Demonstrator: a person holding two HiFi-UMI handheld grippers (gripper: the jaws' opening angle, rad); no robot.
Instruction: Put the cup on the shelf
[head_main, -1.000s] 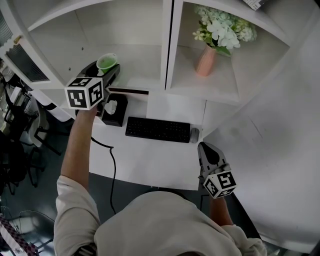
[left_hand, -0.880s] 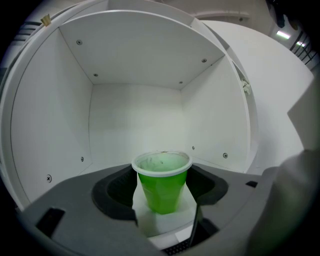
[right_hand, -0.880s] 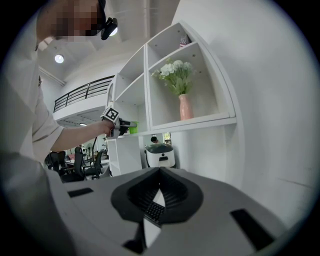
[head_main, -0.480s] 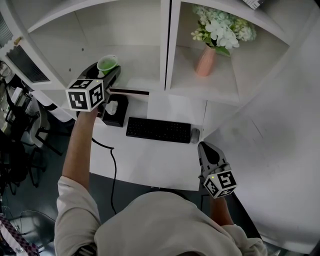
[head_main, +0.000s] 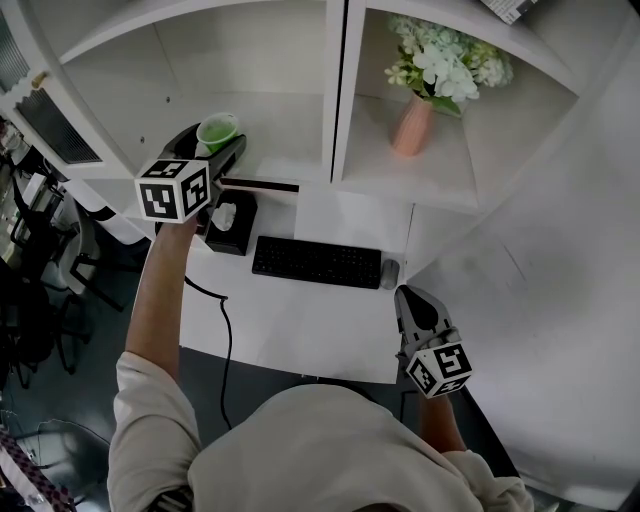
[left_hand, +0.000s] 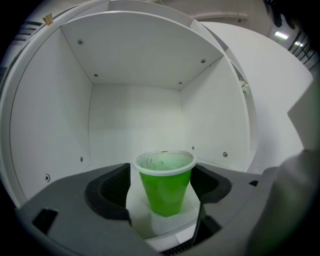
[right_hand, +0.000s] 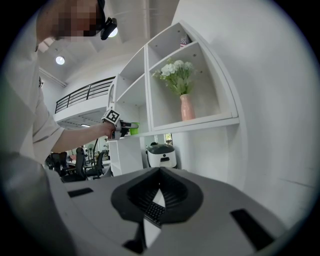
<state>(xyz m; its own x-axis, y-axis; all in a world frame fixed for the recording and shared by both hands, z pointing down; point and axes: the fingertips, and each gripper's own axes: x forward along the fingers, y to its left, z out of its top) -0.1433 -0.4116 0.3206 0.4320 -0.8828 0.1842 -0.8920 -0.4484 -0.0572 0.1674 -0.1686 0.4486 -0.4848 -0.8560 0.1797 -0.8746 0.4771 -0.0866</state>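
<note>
One green cup (head_main: 217, 131), one pink vase (head_main: 411, 125) and one bunch of pale flowers (head_main: 448, 62) share a single white shelf (head_main: 336, 90). The one white desk (head_main: 300, 335) below carries one black keyboard (head_main: 316, 260), one mouse (head_main: 389, 270), one black tissue box (head_main: 230, 222) and one black cable (head_main: 224, 340). One white domed appliance (right_hand: 161, 155) shows in the right gripper view, beside office chairs (right_hand: 80, 170) too dim and overlapped to count.

Open room lies behind and beside the cup (left_hand: 165, 190) in the shelf compartment (left_hand: 135, 120), walled on both sides.
</note>
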